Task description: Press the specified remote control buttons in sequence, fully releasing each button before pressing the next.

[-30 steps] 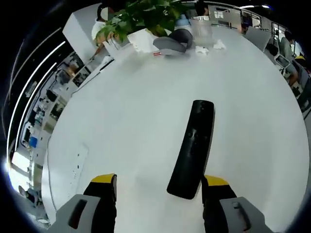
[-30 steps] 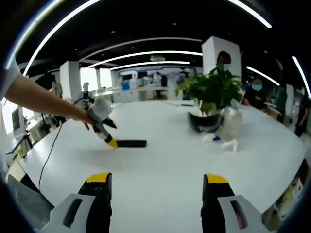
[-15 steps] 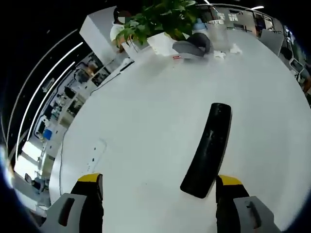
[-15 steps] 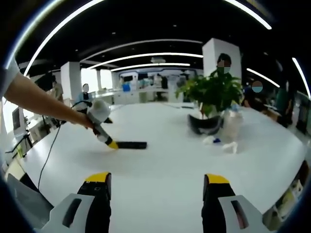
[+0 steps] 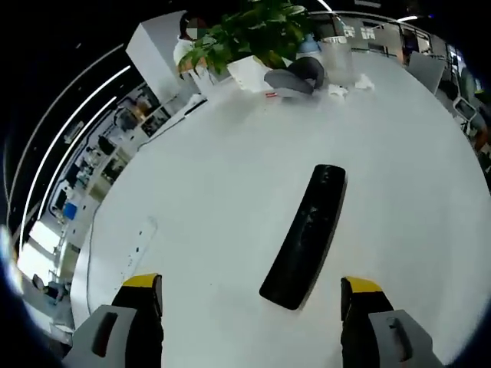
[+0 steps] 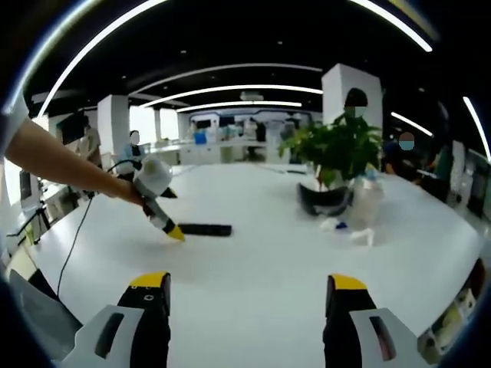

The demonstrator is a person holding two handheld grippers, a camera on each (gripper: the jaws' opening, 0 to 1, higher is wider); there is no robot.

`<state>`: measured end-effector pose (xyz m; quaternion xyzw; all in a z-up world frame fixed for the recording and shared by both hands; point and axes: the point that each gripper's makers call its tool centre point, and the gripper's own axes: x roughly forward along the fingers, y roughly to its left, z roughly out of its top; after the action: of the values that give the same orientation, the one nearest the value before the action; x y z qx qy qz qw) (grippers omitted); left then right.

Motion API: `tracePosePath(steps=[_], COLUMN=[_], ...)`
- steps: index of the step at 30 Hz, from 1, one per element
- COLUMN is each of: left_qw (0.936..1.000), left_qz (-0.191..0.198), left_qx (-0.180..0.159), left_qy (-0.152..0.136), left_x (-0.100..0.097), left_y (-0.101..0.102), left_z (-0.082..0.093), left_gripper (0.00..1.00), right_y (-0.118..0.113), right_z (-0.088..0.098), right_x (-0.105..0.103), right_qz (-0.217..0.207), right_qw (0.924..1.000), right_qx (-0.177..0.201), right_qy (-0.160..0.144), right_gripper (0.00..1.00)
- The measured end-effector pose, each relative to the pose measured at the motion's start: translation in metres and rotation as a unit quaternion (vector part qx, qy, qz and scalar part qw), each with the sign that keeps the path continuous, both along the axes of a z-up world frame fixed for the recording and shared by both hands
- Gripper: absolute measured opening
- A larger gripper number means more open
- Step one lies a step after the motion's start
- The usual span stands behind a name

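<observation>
Since half a second ago the left gripper has drawn back a little from the black remote control, so the remote's near end now lies ahead of and between the yellow-tipped jaws instead of right beside the right jaw; the jaws stand wide apart and hold nothing. The remote lies flat on the white table, pointing toward a potted plant at the far edge. In the right gripper view the right gripper hovers well back over the table, its jaws spread apart and empty, while the left gripper's yellow tip rests just beside the remote's near end.
</observation>
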<state>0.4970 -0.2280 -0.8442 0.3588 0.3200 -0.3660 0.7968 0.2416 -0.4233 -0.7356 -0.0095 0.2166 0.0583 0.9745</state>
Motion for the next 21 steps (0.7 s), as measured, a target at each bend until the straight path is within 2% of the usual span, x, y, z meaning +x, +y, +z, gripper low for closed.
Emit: tracePosePath(steps=[5,11,13,16,19,21], left_qw=[0.9993,0.9973,0.9958,0.9908,0.9811,0.9777], left_qz=[0.006,0.014,0.029,0.053,0.065,0.069], left_qx=[-0.033,-0.07,-0.086,-0.124,-0.182,-0.198], left_qy=[-0.016,-0.018,-0.016,-0.004,-0.014,-0.018], left_x=[-0.013,-0.032,-0.035,-0.044,-0.054,-0.065], left_y=[-0.005,-0.004,-0.002,-0.004,-0.01,-0.009], left_z=[0.01,0.017,0.019,0.025,0.042,0.052], left_gripper=[1.0,1.0,1.0,1.0,1.0,1.0], right_y=[-0.003,-0.003,-0.003,-0.004,-0.004,-0.006], right_z=[0.002,0.002,0.002,0.004,0.004,0.004], right_x=[0.001,0.001,0.001,0.001,0.002,0.002], right_qz=[-0.006,-0.007,-0.008,-0.011,-0.012,-0.016], right_qw=[1.0,1.0,0.9999,0.9998,0.9998,0.9997], right_qx=[-0.003,-0.002,-0.006,-0.009,-0.005,-0.007], right_qy=[-0.006,-0.006,-0.008,-0.014,-0.014,-0.015], right_gripper=[0.9,0.93,0.94,0.95,0.97,0.99])
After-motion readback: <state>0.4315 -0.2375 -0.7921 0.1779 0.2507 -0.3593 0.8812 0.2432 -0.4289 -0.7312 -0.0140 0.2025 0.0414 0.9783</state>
